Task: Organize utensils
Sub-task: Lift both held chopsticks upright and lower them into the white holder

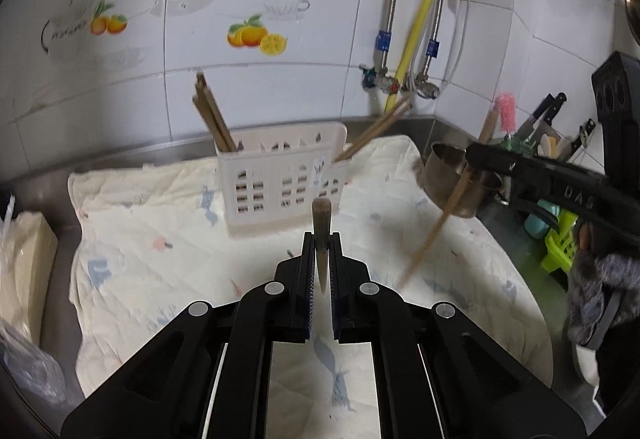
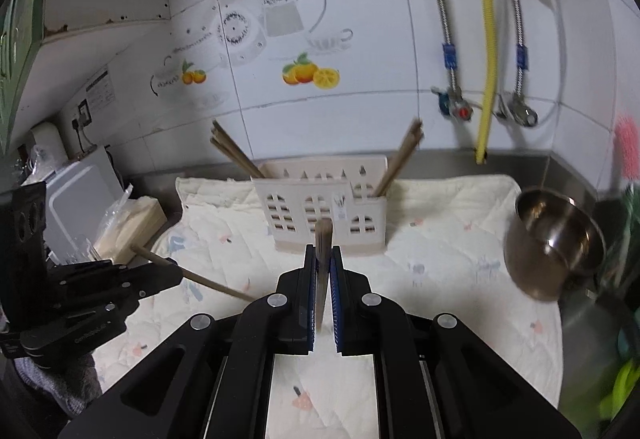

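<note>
The left gripper [image 1: 322,247] has its jaws pinched on a wooden chopstick [image 1: 322,223] that stands nearly upright above the quilted cloth [image 1: 160,223], in front of the white utensil holder [image 1: 280,179]. The right gripper [image 2: 323,259] likewise has its jaws pressed against a second chopstick [image 2: 323,239], held in front of the same holder, where more chopsticks [image 2: 236,155] lean in the left and right compartments. A steel pot [image 2: 556,239] rests at the cloth's right edge
</note>
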Demonstrator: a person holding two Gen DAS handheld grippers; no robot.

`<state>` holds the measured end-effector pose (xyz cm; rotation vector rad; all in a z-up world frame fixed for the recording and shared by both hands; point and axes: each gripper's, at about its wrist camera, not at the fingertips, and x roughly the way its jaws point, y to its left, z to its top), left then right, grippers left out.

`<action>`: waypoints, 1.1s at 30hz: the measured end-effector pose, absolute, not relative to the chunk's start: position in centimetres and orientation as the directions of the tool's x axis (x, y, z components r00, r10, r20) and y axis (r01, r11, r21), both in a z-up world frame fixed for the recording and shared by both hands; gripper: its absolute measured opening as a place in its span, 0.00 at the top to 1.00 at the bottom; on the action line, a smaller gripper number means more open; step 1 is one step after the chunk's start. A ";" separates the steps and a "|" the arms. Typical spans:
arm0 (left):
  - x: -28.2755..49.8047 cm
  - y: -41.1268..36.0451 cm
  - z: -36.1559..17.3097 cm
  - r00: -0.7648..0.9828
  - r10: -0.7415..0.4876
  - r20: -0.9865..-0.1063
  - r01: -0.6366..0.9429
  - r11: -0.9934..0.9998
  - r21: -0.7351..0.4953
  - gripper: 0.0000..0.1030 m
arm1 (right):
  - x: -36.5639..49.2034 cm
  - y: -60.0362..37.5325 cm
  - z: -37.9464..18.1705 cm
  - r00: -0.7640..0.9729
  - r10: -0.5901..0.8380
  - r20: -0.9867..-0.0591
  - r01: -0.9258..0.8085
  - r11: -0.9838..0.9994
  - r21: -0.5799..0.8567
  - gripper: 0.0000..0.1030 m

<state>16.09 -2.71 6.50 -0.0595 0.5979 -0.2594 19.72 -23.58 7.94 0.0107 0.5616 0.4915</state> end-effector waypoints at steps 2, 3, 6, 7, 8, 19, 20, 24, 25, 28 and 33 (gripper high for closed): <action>16.8 -2.6 7.6 0.803 -0.253 -0.539 0.226 0.967 -0.118 0.95 | 20.6 -23.6 9.5 0.735 0.452 -0.505 -0.455 0.882 0.127 0.94; 17.3 -2.4 8.4 0.809 -0.251 -0.532 0.226 0.968 -0.113 0.95 | 20.9 -23.6 10.0 0.733 0.456 -0.505 -0.458 0.880 0.128 0.94; 18.3 -2.4 10.1 0.821 -0.246 -0.515 0.228 0.969 -0.099 0.95 | 22.3 -23.6 12.2 0.742 0.454 -0.494 -0.463 0.879 0.114 0.94; 18.8 -2.3 10.9 0.828 -0.242 -0.506 0.228 0.969 -0.092 0.95 | 22.6 -23.6 12.7 0.745 0.450 -0.493 -0.462 0.881 0.107 0.94; 19.1 -2.3 11.6 0.833 -0.240 -0.498 0.226 0.970 -0.089 0.95 | 23.0 -23.5 13.2 0.748 0.446 -0.492 -0.460 0.882 0.101 0.94; 23.9 -0.7 18.9 0.903 -0.179 -0.391 0.169 0.984 -0.060 0.95 | 28.7 -22.5 18.2 0.805 0.433 -0.405 -0.436 0.896 0.090 0.94; 24.4 -0.5 19.0 0.904 -0.174 -0.390 0.162 0.985 -0.064 0.95 | 29.4 -22.3 18.6 0.815 0.425 -0.393 -0.429 0.900 0.084 0.94; 26.4 0.1 18.7 0.908 -0.143 -0.393 0.129 0.990 -0.063 0.95 | 31.4 -21.9 19.4 0.842 0.406 -0.354 -0.408 0.910 0.073 0.94; 26.9 0.3 18.4 0.907 -0.134 -0.398 0.118 0.991 -0.065 0.95 | 31.9 -21.8 19.5 0.844 0.408 -0.349 -0.408 0.910 0.077 0.94; 28.1 0.6 17.3 0.904 -0.117 -0.412 0.100 0.993 -0.062 0.95 | 33.4 -21.5 19.3 0.851 0.403 -0.337 -0.400 0.913 0.081 0.94; 29.4 1.2 15.4 0.884 -0.114 -0.454 0.090 0.993 -0.074 0.95 | 35.6 -20.8 18.1 0.851 0.392 -0.350 -0.390 0.917 0.078 0.94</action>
